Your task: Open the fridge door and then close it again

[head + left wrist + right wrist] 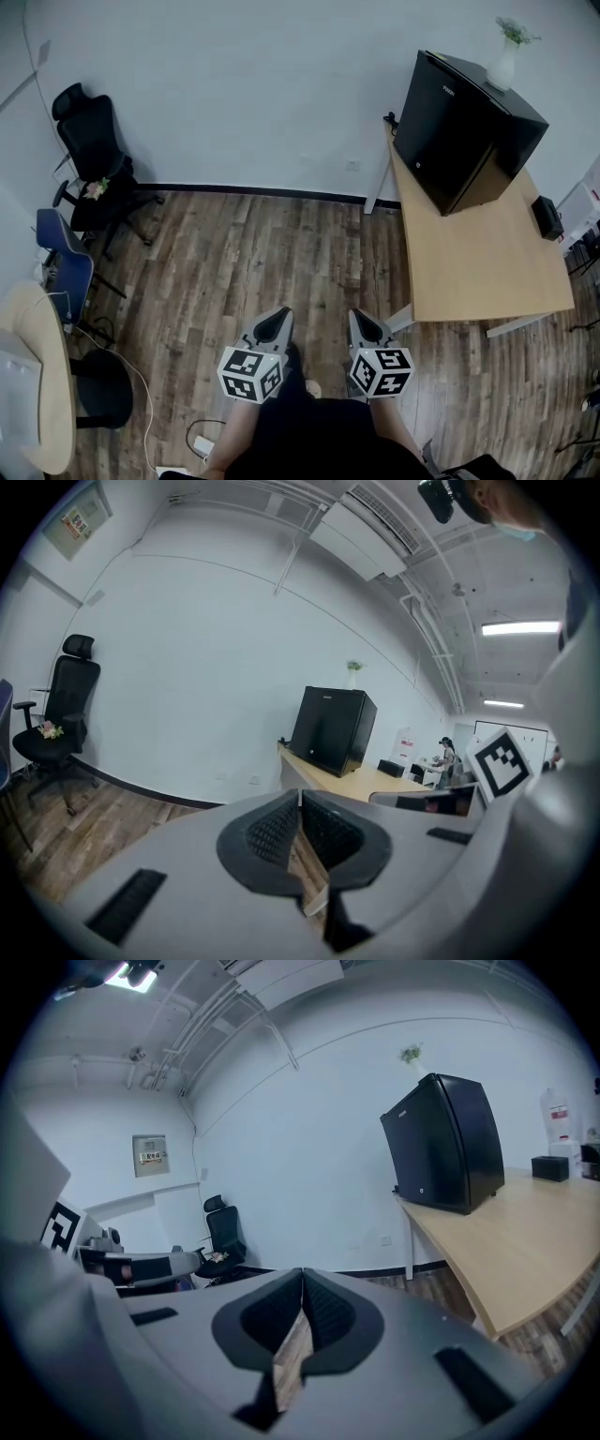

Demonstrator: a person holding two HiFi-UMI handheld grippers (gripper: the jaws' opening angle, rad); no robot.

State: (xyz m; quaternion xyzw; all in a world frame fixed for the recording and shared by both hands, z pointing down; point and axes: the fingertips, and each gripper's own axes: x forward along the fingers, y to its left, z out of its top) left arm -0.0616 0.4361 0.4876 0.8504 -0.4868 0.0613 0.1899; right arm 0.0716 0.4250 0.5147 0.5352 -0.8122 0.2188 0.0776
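Fridge (459, 127): black, smooth, boxy, long axis upright, shut door facing left; far right, on the pale wood worktop (487, 262). White vase (503, 66) on top. Left gripper (279, 317), right gripper (359, 319): near, jaws closed together, empty.

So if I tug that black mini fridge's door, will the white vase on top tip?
Possibly: the slim white vase looks tall and narrow, so likely tippy. The boxy black mini fridge sits flat on the light wooden table, so it probably barely shifts.
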